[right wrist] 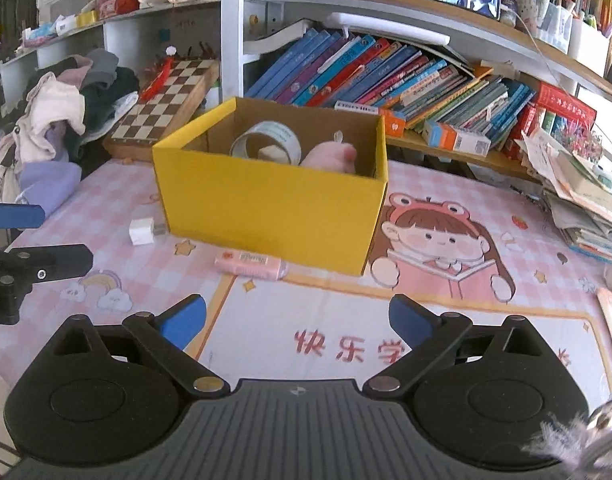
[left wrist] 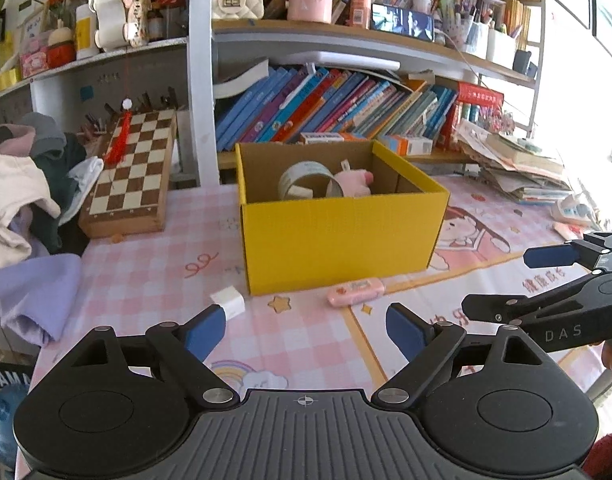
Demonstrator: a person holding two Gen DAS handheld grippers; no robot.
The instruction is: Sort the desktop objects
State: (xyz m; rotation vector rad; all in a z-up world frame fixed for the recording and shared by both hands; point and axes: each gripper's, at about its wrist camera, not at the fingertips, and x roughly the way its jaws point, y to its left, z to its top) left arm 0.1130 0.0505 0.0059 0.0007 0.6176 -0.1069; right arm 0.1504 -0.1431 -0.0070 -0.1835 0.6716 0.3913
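Both wide-open, empty grippers, left (left wrist: 306,330) and right (right wrist: 297,322), risk colliding over the small white plastic cube (left wrist: 229,300) and flat pink plastic case (right wrist: 250,265) beside the yellow cardboard box (right wrist: 265,208)

Yellow box (right wrist: 271,216) stands mid tabletop (right wrist: 446,320), open top reachable from above; tape roll (right wrist: 265,142) and pink plush (right wrist: 332,156) fill part of its inside. Near edge in front of box is open except white charger (right wrist: 142,231) and pink case (right wrist: 250,264) just beside its front wall. Left edge blocked by clothes pile (left wrist: 21,200) and chessboard (left wrist: 133,172), right edge by paper stack (right wrist: 586,200), back by bookshelf (right wrist: 386,76).
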